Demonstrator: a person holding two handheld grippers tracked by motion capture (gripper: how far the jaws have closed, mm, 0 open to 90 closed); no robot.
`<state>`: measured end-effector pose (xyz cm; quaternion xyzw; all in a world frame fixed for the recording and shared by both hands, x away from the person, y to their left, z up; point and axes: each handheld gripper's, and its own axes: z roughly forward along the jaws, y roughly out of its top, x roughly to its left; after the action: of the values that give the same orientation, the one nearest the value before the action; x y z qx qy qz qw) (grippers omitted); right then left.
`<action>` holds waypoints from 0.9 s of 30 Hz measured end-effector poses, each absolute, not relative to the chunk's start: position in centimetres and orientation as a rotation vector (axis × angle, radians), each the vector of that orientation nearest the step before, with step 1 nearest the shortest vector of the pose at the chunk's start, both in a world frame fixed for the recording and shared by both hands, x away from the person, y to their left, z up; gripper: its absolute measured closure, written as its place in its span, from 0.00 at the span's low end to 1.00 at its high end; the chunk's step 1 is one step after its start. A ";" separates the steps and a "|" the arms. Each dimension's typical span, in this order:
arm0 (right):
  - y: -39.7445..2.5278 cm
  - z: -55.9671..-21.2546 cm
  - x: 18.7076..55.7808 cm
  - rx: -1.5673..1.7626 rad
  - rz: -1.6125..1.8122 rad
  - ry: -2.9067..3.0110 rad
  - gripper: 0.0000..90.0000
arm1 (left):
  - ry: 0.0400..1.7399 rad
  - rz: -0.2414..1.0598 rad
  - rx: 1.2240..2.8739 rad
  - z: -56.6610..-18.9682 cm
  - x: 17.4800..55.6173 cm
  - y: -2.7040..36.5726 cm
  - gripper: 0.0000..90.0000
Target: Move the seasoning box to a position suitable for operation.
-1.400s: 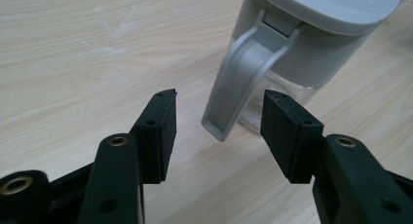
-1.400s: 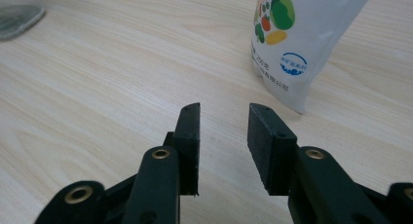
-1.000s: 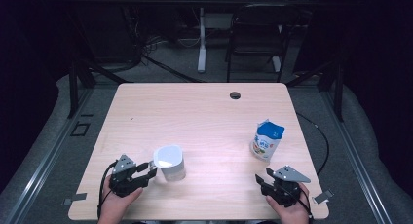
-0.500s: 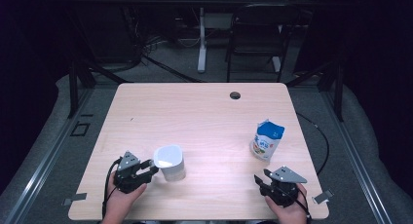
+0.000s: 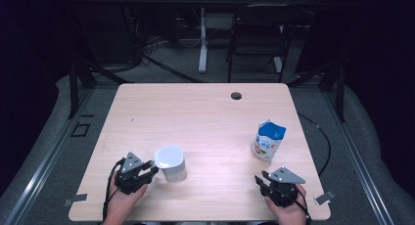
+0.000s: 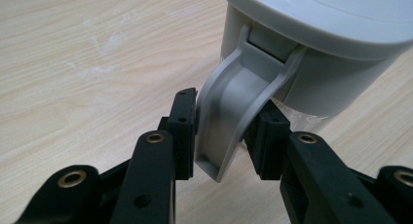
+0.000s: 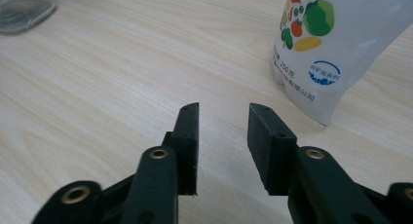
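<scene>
L fingers (image 6: 187,131) clamp jug handle (image 6: 234,121), seemingly tight | R fingers (image 7: 187,141) spread, empty

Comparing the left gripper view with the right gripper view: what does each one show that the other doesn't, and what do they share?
The left gripper view alone shows the grey handle of the white jug, clamped between the left gripper's jaws. The right gripper view alone shows the printed pouch standing ahead and to one side of the right gripper, whose jaws stand open on nothing, plus a grey rounded thing at the far corner, too cropped to identify. Both show two black jaws rising over the same pale wooden table.
</scene>
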<state>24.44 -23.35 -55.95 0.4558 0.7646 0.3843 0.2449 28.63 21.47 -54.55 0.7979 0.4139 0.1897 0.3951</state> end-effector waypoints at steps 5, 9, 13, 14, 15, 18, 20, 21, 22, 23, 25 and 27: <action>-23.2 -55.9 24.4 1.209 1.072 2.083 0.68 | 1.038 0.521 2.035 -54.6 28.5 21.3 0.77; -23.1 -55.9 24.4 1.211 1.094 2.078 0.65 | 1.032 0.536 2.038 -54.6 28.4 21.2 0.77; -23.0 -56.0 24.4 1.212 1.075 2.088 0.66 | 1.026 0.537 2.041 -54.7 28.3 21.1 0.77; -23.0 -56.0 24.4 1.209 1.067 2.090 0.67 | 1.026 0.537 2.042 -54.7 28.3 21.0 0.77; -23.0 -55.9 24.4 1.206 1.065 2.094 0.68 | 1.026 0.537 2.042 -54.7 28.3 21.0 0.77; -23.0 -55.9 24.5 1.203 1.074 2.089 0.69 | 1.012 0.533 2.045 -54.7 28.2 20.9 0.78; -23.0 -55.9 24.5 1.201 1.085 2.091 0.71 | 1.009 0.538 2.047 -54.7 28.1 20.8 0.78; -23.0 -55.9 24.5 1.201 1.085 2.091 0.71 | 1.009 0.538 2.047 -54.7 28.1 20.8 0.78; -23.0 -55.8 24.5 1.205 1.084 2.097 0.71 | 1.009 0.537 2.047 -54.7 28.1 20.8 0.78; -23.0 -55.8 24.5 1.213 1.089 2.105 0.72 | 1.009 0.536 2.047 -54.6 28.0 20.7 0.78; -22.9 -55.9 24.5 1.220 1.096 2.116 0.74 | 1.003 0.539 2.049 -54.6 27.9 20.6 0.78; -22.9 -56.0 24.5 1.222 1.105 2.136 0.74 | 0.990 0.541 2.049 -54.6 27.7 20.4 0.78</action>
<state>24.54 -22.92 -55.96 0.4419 0.7725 0.3995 0.2201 27.71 20.39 -54.58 0.8064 0.3897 0.2127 0.3907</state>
